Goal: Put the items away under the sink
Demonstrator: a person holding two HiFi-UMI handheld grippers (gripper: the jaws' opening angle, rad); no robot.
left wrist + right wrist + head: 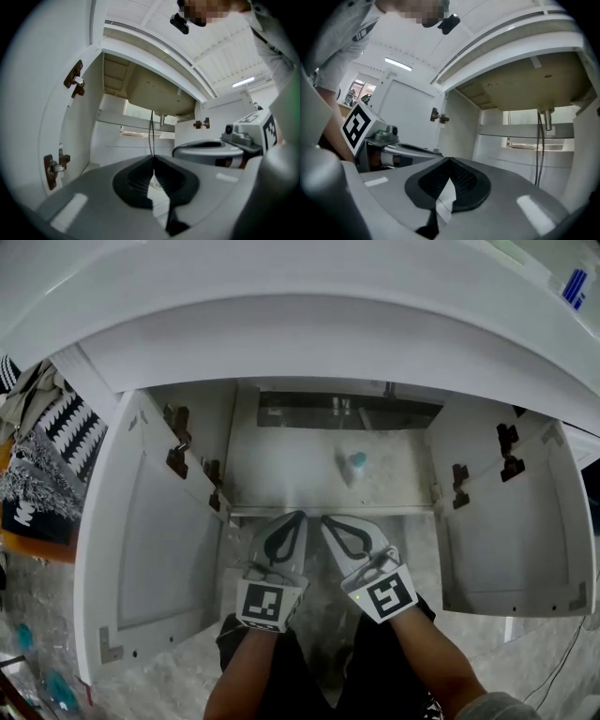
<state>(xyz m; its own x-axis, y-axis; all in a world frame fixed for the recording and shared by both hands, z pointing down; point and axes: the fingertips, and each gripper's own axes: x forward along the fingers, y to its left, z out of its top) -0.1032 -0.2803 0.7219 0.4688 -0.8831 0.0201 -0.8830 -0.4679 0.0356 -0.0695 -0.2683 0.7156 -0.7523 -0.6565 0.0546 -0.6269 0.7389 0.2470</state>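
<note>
Left hand-held gripper (298, 517), right hand-held gripper (326, 519) both closed, empty; ribbed black pads (136, 183)

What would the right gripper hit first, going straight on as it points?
Probably the cabinet's left side wall, near the back corner; the right gripper has open space before it, though depth is unclear.

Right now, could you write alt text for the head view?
A small pale bottle with a teal cap stands inside the open white under-sink cabinet. In front of it, the left gripper and right gripper are shut and empty.
</note>
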